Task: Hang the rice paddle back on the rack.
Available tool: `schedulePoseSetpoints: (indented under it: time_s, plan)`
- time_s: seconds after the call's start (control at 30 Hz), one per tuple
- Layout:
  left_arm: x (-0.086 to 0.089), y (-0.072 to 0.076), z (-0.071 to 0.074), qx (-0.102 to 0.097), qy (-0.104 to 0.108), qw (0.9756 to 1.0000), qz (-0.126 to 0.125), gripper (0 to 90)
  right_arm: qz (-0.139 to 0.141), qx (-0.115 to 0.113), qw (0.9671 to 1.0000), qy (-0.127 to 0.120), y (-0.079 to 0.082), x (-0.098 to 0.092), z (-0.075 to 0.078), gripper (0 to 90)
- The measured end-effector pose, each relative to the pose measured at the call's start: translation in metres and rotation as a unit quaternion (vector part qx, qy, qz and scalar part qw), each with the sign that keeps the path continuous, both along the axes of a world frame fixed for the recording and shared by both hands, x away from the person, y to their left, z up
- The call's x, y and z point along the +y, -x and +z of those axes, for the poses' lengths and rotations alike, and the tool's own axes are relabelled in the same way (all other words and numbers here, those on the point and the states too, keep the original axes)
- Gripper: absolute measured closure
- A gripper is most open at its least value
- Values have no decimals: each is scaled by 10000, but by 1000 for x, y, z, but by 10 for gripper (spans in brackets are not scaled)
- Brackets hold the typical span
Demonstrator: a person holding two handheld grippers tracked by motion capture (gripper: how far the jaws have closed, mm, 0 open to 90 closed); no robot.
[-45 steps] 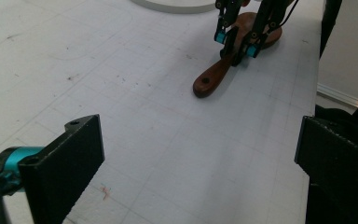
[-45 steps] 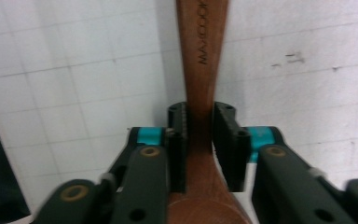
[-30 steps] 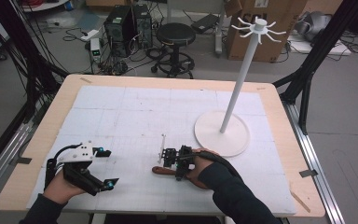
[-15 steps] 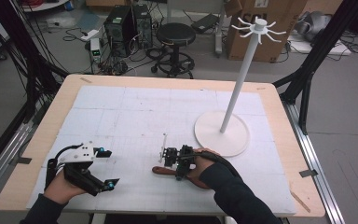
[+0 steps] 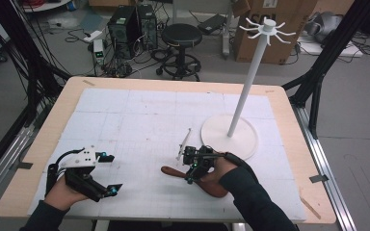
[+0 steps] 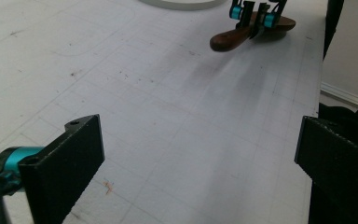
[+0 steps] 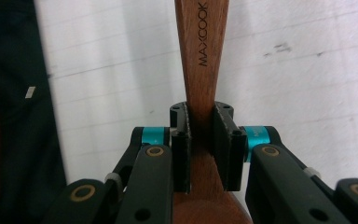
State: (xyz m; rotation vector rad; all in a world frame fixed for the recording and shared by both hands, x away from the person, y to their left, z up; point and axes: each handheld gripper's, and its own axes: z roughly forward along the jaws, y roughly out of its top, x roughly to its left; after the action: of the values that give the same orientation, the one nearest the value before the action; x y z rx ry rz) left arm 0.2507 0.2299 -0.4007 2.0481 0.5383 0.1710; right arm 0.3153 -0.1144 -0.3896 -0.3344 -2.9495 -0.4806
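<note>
- The right gripper (image 7: 200, 149) has its jaws clamped on the narrow neck of a wooden spoon (image 7: 201, 51), one pad on each flat side, the handle running straight out ahead of the fingertips.
- From above, the right gripper (image 5: 192, 166) sits low over the table (image 5: 139, 115), and the wooden spoon (image 5: 173, 172) lies under it, its handle end poking out to the left of the fingers and the broad end tucked back beneath the hand.
- The grip looks centred, so the judgement is that a straight lift should carry it without the spoon swinging; a squeeze nearer the broad end would balance it better.
- The left gripper (image 5: 101, 175) waits well off to the left, jaws spread wide with nothing between them; its own camera looks between its open fingers (image 6: 63, 172) across bare table to the wooden spoon (image 6: 242, 35) far ahead.
- A white stand (image 5: 250, 82) with hooks at the top rises beyond and to the right of the right fingers, its round base (image 5: 230, 137) close by. A small white stick-like thing (image 5: 184, 144) lies just past the fingertips; what it is cannot be told.
- Advice for the lift: keep the wrist level, rise clear of that white piece, and steer wide of the pole.
- The risk is the smooth wood twisting between the pads if the hand tips.
</note>
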Motion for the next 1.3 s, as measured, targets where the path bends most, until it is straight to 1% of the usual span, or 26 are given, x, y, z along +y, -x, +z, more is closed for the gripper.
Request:
schedulePoseSetpoints:
  time_s: [0.07,0.1,0.13,0.23,0.37,0.4,0.47,0.53,0.57,0.6,0.67,0.73,0.77,0.83,0.87,0.9,0.93,1.0,1.07,1.1,1.2,1.27,1.3]
  plan:
    - [0,0,0,3,-1,10000,-3,20,-47,50,9999,-112,0,-7,3,785]
    - [-1,0,0,-4,-7,10000,-7,20,-69,18,9998,-174,0,-10,4,785]
    - [0,0,0,2,3,10000,-6,20,-70,57,9997,-214,0,-14,6,784]
    - [0,0,0,-12,25,10000,4,20,-122,43,9991,-401,0,-25,12,784]
    - [3,0,1,-16,64,10000,25,20,-204,65,9973,-705,1,-42,20,784]
    - [3,0,1,-16,75,10000,33,20,-209,32,9965,-812,1,-47,22,784]
    - [4,0,1,-17,107,9999,43,20,-275,-5,9954,-920,1,-56,25,784]
    - [4,0,1,-15,126,9999,44,20,-365,-25,9937,-1061,1,-65,29,784]
    - [4,0,1,-19,139,9999,31,20,-371,-89,9923,-1177,1,-70,31,784]
    - [4,0,1,-15,145,9999,41,20,-389,-72,9913,-1255,0,-75,33,784]
    - [4,0,1,-13,137,9999,41,20,-508,-115,9888,-1402,1,-83,38,784]
    - [3,-1,1,-15,124,9999,24,20,-576,-166,9871,-1486,2,-91,41,784]
    - [2,-1,1,-12,127,9999,22,20,-628,-141,9862,-1522,2,-94,43,784]
    - [2,-1,1,-4,137,9999,8,19,-689,-195,9844,-1607,2,-100,45,784]
    - [2,-1,1,-12,142,9999,1,20,-704,-183,9835,-1654,3,-103,47,784]
    - [2,-1,1,-8,144,9999,-6,20,-739,-247,9823,-1702,3,-106,48,783]
    - [2,-1,1,-6,150,9999,-9,20,-769,-232,9814,-1743,3,-109,50,784]
    - [2,-1,1,-6,154,9999,-16,20,-848,-259,9785,-1861,3,-115,53,783]
    - [2,-1,1,2,182,9998,-13,20,-881,-320,9768,-1926,3,-121,56,783]
    - [2,0,2,3,191,9998,-16,20,-918,-317,9757,-1962,4,-124,58,783]
    - [2,0,2,14,253,9997,-21,20,-1032,-350,9719,-2088,4,-132,62,783]
    - [3,0,2,13,299,9995,-35,19,-1117,-439,9695,-2139,3,-138,65,783]
    - [3,-1,3,8,321,9995,-36,19,-1140,-444,9684,-2172,3,-141,66,784]
